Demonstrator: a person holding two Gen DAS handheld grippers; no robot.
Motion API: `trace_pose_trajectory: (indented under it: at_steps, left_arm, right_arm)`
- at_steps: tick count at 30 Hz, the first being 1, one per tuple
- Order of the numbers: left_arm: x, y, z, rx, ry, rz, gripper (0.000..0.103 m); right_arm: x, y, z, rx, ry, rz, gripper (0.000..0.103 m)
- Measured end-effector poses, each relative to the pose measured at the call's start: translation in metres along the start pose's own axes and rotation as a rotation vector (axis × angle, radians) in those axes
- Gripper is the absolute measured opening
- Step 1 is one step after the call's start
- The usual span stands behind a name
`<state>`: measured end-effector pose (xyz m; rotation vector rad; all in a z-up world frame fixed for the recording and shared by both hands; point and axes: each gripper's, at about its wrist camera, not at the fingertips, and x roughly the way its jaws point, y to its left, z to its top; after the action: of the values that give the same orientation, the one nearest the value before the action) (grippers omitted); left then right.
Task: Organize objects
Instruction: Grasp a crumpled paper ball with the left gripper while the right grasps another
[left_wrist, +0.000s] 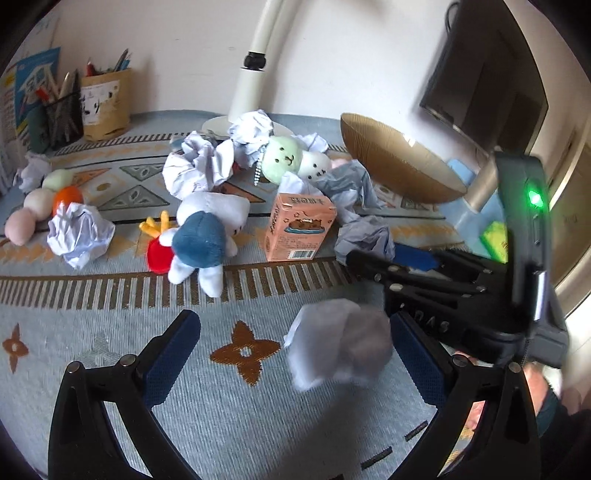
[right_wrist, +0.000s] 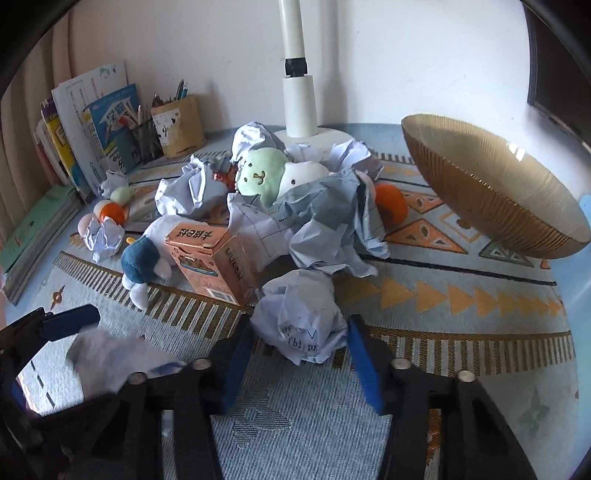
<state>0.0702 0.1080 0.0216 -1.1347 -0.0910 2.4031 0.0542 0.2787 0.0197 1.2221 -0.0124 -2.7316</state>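
On a patterned cloth, the right gripper pinches a crumpled paper ball between its blue pads, just in front of a pink carton. The left gripper stands wide open, a blurred paper wad loose between its fingers, nearer the right one. A gold bowl tilts right of the carton; plush toys lie behind it.

Crumpled paper ball, woven cloth mat
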Motion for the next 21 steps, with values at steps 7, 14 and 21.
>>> trace_pose_trajectory:
  at_steps: [7, 14, 21]
  left_arm:
    - [0.015, -0.009, -0.006, 0.044, 0.113, -0.009, 0.055]
    - [-0.001, -0.014, -0.021, 0.043, 0.122, 0.05, 0.085]
    - [-0.018, -0.006, -0.043, 0.016, 0.133, 0.117, 0.086]
  right_arm:
    - [-0.016, -0.017, -0.001, 0.089, -0.056, 0.084, 0.044]
    - [-0.042, -0.041, -0.019, 0.146, -0.062, 0.159, 0.044]
    - [-0.046, -0.053, -0.027, 0.126, -0.024, 0.183, 0.045]
